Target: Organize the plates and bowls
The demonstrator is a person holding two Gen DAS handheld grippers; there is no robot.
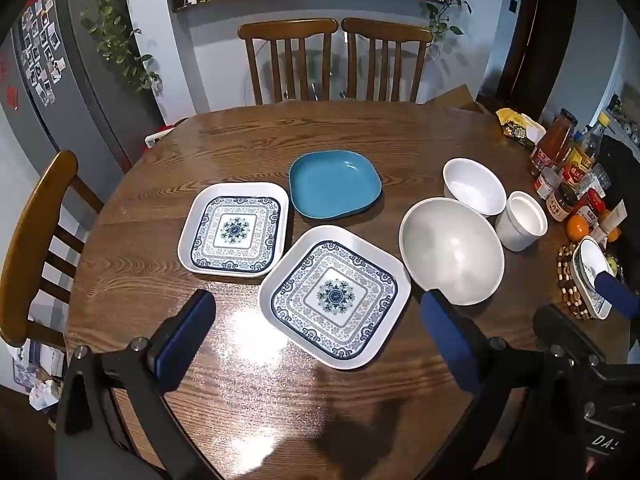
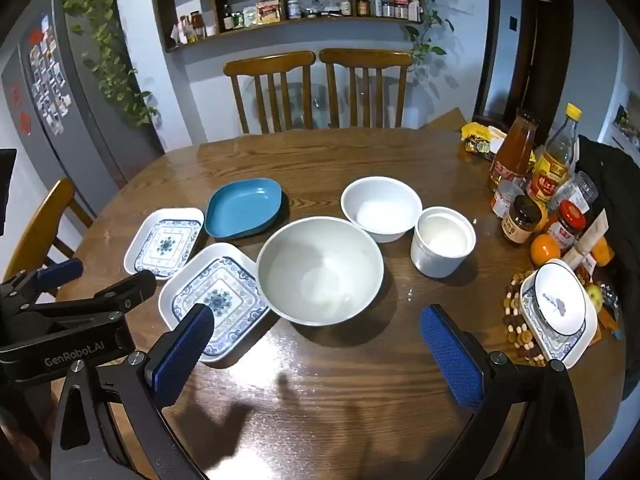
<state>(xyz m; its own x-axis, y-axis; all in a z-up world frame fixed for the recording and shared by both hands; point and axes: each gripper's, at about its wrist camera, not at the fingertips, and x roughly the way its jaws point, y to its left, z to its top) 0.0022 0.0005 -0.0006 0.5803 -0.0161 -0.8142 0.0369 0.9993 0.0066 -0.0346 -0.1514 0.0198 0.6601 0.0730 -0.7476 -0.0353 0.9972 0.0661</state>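
Both claws are hanging spread wide over the near edge of the round wooden bench (image 1: 280, 132), gripping nothing. The left claw (image 1: 316, 312) is hovering above the nearer patterned square plate (image 1: 334, 300); a second patterned plate (image 1: 236, 230) is lying just beyond it to the left, and a blue dish (image 1: 334, 184) is sitting behind both. The right claw (image 2: 316, 332) is pointing at the large white bowl (image 2: 320, 270), whose rim is touching or overlapping the near plate's corner. A smaller white bowl (image 2: 380, 208) and a white cup (image 2: 442, 246) are crowding close behind it. Sauce bottles and jars (image 2: 532, 184), oranges (image 2: 545, 249) and a small bowl stacked on a plate (image 2: 558, 304) are lining the right edge. Two chairs (image 2: 316, 88) are standing behind the bench.
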